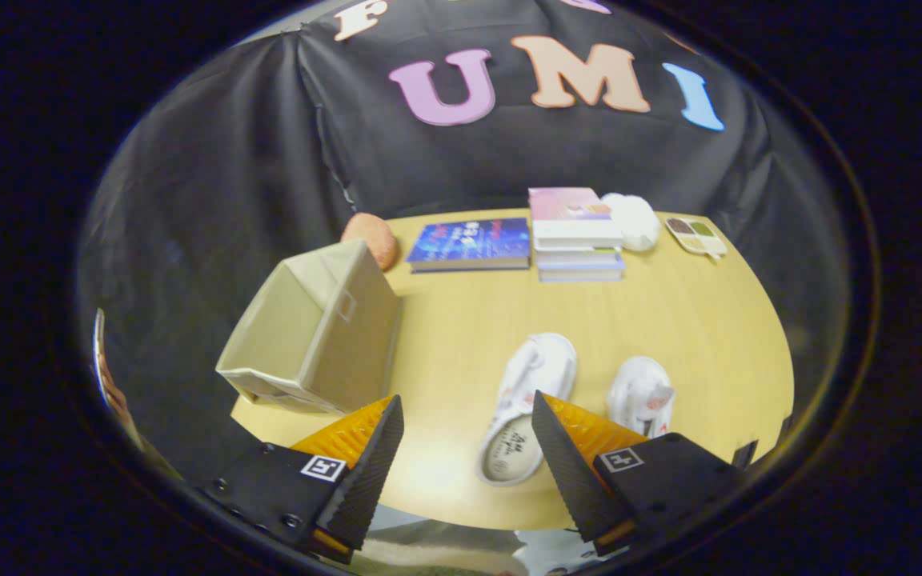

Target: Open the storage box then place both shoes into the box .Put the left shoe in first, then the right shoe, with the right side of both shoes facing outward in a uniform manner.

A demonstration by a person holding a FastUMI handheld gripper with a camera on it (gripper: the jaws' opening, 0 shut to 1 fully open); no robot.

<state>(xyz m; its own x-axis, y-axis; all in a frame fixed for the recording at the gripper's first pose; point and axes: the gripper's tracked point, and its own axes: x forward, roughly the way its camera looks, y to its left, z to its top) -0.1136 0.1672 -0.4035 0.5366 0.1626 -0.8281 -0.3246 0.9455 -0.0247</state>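
A beige fabric storage box (318,332) stands on the wooden table (693,320), left of and just beyond my left finger, its lid shut. Two white shoes lie on the table. One shoe (525,404) lies on its side just ahead of my fingers, close to the right finger, its sole end partly between them. The other shoe (642,394) sits to its right, partly hidden behind my right finger (561,452). My gripper (461,448) hovers above the table's near edge, open, with nothing held.
At the back of the table lie a blue book (473,244), a stack of books (577,234), a white round object (633,220) and a small palette-like tray (695,236). An orange-brown round thing (373,236) sits behind the box. A person's hand (113,388) shows far left.
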